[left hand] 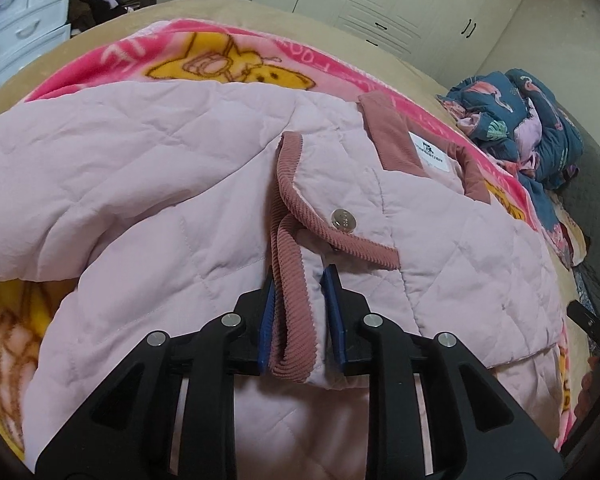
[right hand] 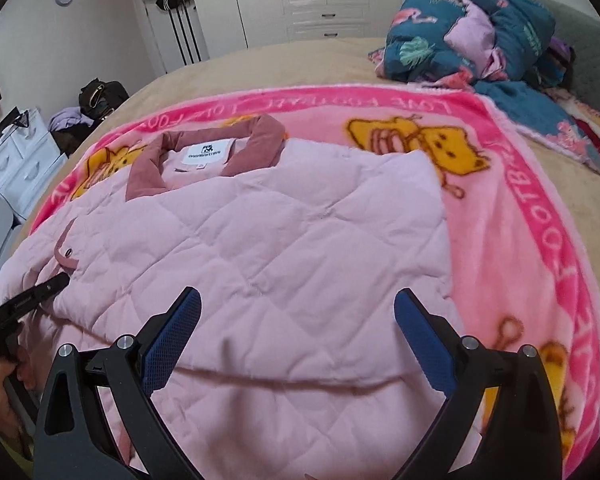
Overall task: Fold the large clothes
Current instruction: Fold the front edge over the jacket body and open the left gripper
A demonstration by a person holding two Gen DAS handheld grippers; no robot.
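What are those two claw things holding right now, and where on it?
The left gripper pinches the pink quilted jacket by its ribbed sleeve cuff. The right gripper stands open above the jacket, holding nothing.

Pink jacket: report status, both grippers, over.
Left gripper clamped on the jacket's corduroy cuff. Right gripper open above pink quilted jacket, holding nothing. Jacket part-folded on cartoon blanket. Nothing in the way.

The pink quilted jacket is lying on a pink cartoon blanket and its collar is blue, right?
Not quite. The pink quilted jacket does lie on the pink cartoon blanket, but its collar is dusty rose corduroy, not blue. The right wrist view shows it.
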